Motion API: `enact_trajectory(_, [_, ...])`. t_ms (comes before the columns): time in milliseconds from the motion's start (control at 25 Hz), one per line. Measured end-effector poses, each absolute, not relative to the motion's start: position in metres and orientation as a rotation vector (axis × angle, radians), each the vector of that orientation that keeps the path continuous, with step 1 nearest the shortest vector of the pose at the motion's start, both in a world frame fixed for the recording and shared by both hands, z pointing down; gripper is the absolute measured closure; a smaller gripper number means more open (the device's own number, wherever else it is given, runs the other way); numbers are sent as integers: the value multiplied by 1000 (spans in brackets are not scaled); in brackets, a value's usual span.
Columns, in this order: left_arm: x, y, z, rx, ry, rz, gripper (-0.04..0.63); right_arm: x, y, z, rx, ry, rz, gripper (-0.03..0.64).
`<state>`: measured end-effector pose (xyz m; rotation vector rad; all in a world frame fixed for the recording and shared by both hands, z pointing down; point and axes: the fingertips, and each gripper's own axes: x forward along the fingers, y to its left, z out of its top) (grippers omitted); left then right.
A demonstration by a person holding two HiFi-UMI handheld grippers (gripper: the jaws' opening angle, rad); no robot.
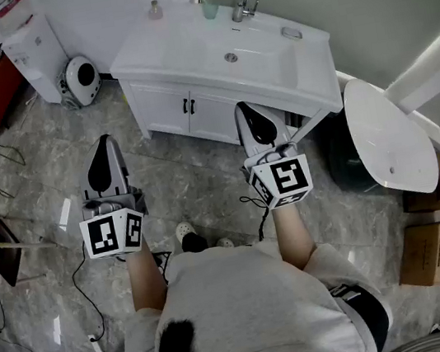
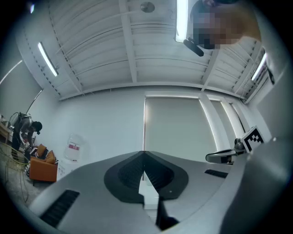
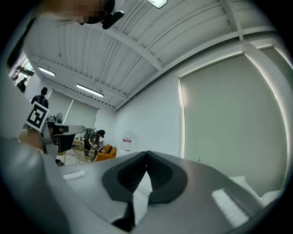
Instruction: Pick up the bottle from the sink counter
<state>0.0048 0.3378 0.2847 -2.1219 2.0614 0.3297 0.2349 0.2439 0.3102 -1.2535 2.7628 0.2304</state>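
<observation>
left claw [image 1: 103,144] and right claw [image 1: 246,112], both closed on nothing, hang before the white sink counter [image 1: 150,47]; the bottle [image 1: 154,9] stands at its rear corner.

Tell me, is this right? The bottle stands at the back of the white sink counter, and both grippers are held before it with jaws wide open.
Only the jaws are wrong: the left gripper and right gripper are both shut, nothing between them, as each gripper view shows. The bottle does stand at the back of the sink counter, grippers held before it.
</observation>
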Motion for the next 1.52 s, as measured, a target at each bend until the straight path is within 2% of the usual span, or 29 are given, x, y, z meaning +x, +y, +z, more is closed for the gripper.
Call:
enact_trajectory(560, [0, 327, 288, -2131, 2057, 326, 588, 232, 232, 314, -1283, 2744, 228, 606])
enact_trajectory(1520, [-93, 240, 290, -2211, 1977, 341, 588, 148, 161, 318, -1383, 2685, 222, 606])
